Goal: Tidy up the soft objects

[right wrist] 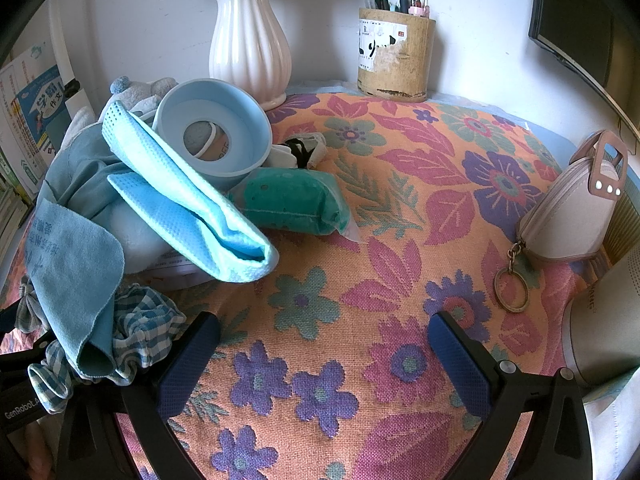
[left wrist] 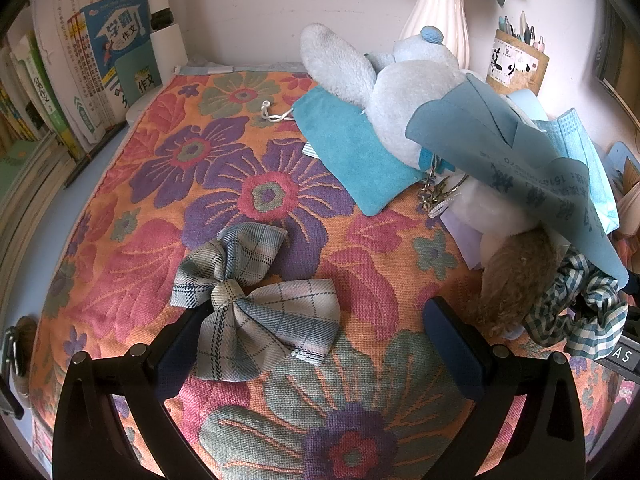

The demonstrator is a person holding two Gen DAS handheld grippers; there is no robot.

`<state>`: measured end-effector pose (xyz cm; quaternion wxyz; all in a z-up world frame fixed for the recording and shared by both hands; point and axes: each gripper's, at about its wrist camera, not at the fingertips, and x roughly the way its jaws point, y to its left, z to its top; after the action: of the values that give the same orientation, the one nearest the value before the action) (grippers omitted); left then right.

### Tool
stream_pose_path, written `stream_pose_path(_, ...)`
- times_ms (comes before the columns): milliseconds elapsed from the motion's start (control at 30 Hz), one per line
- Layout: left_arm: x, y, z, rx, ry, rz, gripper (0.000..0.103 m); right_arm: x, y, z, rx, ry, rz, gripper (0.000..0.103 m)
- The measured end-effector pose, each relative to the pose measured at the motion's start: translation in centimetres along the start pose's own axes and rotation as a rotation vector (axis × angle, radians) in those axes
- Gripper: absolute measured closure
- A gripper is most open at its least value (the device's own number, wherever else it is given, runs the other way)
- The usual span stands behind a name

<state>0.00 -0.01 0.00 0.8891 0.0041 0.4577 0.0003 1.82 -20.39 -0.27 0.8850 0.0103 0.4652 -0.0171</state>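
Observation:
A plaid fabric bow [left wrist: 256, 300] lies on the floral tablecloth [left wrist: 360, 400], just ahead of my open left gripper [left wrist: 320, 328]; its lower edge reaches between the fingers. To the right lies a pile: a pale blue plush toy [left wrist: 400, 92], a teal pouch [left wrist: 352, 152], a blue cloth [left wrist: 520, 168] and a checked scrunchie [left wrist: 580, 320]. My right gripper [right wrist: 324, 344] is open and empty over bare tablecloth. In its view the pile is at left: light blue towel [right wrist: 188, 204], blue cloth [right wrist: 76, 272], scrunchie [right wrist: 136, 336], green plush [right wrist: 292, 200].
Books [left wrist: 80, 80] stand at the back left. A white vase [right wrist: 248, 40] and a pen holder [right wrist: 396, 56] stand against the wall. A blue bowl [right wrist: 212, 132] leans on the pile. A pink coin purse with key ring [right wrist: 568, 220] lies at the right.

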Motion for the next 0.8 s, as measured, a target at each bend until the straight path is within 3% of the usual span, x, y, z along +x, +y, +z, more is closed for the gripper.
stream_pose_path(800,-0.15,-0.04,-0.10,0.008,0.022,-0.002,0.000,0.00,0.00,0.00,0.000,0.000,0.000,0.000)
